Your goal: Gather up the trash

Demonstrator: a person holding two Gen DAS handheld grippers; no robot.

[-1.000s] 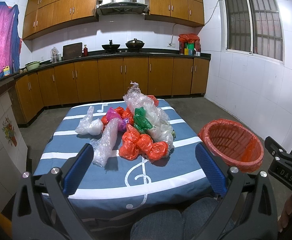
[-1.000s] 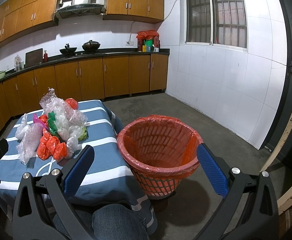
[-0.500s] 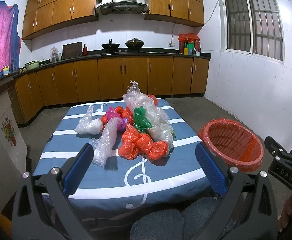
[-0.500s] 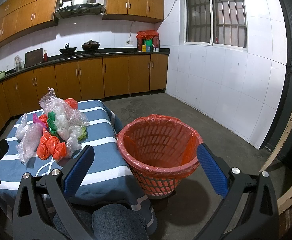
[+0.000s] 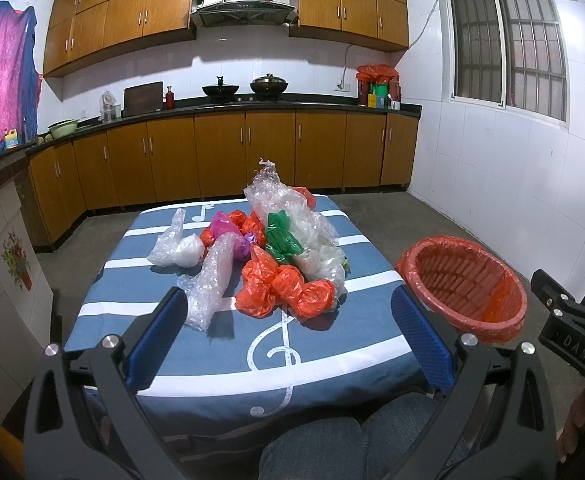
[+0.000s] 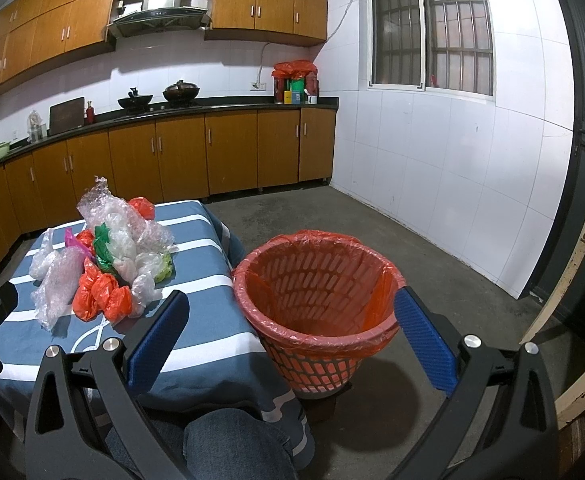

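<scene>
Left gripper (image 5: pixel 288 332): fingers spread wide, grasping nothing, held over the near edge of the worktop.
Right gripper (image 6: pixel 292 334): fingers released and wide apart, empty, framing the basket in its view.
Trash (image 5: pixel 276 256): a heap of crumpled plastic bags and bubble wrap, orange, green, pink and clear, at 12 o'clock from the left gripper, mid-worktop.
Worktop (image 5: pixel 332 352): covered by a blue cloth with white stripes and music notes.
Basket (image 6: pixel 316 304): orange, lined with an orange bag, standing on the floor just beside the worktop, at 3 o'clock from the trash.
Knees (image 5: pixel 356 444): in jeans, at 6 o'clock under the worktop edge.
</scene>
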